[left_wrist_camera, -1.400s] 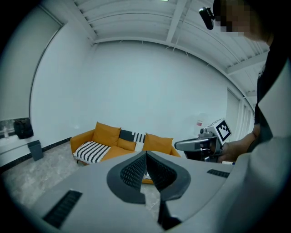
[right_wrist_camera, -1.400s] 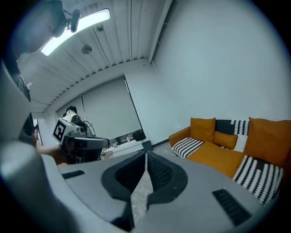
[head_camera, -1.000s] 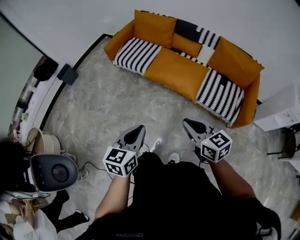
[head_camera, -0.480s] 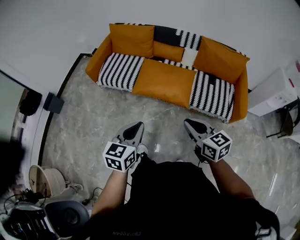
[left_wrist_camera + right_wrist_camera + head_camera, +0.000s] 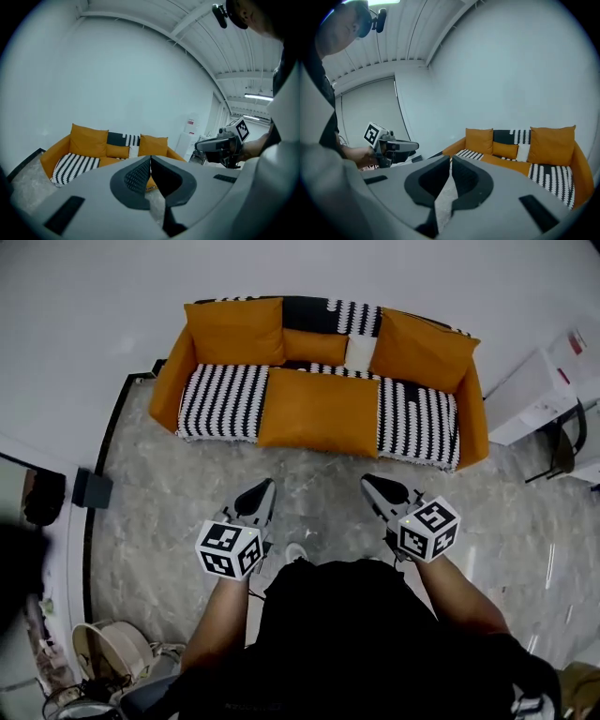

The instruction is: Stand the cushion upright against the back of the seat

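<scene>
An orange sofa (image 5: 323, 413) with black-and-white striped throws stands against the white wall. Two big orange cushions (image 5: 234, 331) (image 5: 422, 351) lean on its back at either end. Between them sit a small orange cushion (image 5: 314, 347) and a small white cushion (image 5: 359, 353). My left gripper (image 5: 263, 489) and right gripper (image 5: 371, 486) hover over the marble floor, well short of the sofa, both pointing at it. Each is shut with nothing between its fingers. The left gripper view shows the sofa (image 5: 105, 151) beyond the left gripper (image 5: 150, 161); the right gripper view shows the sofa (image 5: 520, 154) beyond the right gripper (image 5: 451, 161).
A white cabinet (image 5: 548, 385) and a dark chair (image 5: 564, 448) stand right of the sofa. A black box (image 5: 92, 489) sits by the left wall, with a round basket (image 5: 108, 652) and cables nearer me. Grey marble floor (image 5: 319, 479) lies between me and the sofa.
The view has swung so the sofa now sits square and centred ahead. Both grippers stayed shut and side by side, now aimed at the sofa's front edge.
</scene>
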`<state>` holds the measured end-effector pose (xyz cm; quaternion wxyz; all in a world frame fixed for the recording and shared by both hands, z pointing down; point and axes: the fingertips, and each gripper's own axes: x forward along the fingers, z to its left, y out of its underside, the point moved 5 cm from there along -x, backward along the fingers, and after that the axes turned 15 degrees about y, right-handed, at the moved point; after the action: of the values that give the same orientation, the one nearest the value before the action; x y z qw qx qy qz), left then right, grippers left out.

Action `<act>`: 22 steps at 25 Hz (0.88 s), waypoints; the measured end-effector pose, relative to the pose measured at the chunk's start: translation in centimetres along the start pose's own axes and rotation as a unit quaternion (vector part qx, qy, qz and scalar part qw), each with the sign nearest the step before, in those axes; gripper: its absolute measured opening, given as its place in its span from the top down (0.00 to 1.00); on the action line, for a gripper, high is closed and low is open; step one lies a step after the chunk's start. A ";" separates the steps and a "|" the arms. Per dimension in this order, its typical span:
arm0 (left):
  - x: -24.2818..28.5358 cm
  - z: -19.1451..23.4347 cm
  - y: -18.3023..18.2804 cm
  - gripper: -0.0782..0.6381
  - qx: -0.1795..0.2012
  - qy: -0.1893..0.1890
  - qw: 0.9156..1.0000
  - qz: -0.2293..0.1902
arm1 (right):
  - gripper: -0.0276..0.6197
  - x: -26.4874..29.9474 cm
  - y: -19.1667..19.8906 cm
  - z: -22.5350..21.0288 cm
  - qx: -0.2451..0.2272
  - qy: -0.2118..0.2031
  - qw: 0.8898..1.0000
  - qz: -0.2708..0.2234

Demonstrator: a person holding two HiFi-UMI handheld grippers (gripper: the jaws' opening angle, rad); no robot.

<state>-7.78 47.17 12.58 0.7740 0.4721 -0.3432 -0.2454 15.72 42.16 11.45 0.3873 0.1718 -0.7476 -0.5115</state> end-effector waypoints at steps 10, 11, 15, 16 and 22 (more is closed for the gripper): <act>-0.4 5.9 -1.3 0.87 0.012 0.052 0.998 0.019 | 0.90 2.8 0.3 1.1 0.041 0.081 0.996 0.004; -0.4 6.3 -1.3 0.87 0.011 0.055 0.998 0.019 | 0.90 3.0 0.3 1.1 0.045 0.086 0.995 0.005; 0.4 7.9 -1.3 0.87 0.006 0.059 0.998 0.026 | 0.90 3.8 0.1 0.0 0.062 0.102 0.993 0.004; 0.7 8.2 -1.4 0.87 0.006 0.060 0.998 0.029 | 0.90 3.9 0.1 -0.5 0.066 0.108 0.992 0.003; 2.6 10.0 -1.9 0.87 0.023 0.070 0.996 0.045 | 0.90 5.6 1.0 -4.4 0.088 0.146 0.985 0.002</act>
<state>-13.82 38.87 14.86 0.7953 0.4896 -0.3147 -0.1695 15.59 36.09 15.36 0.4764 0.2767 -0.7254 -0.4127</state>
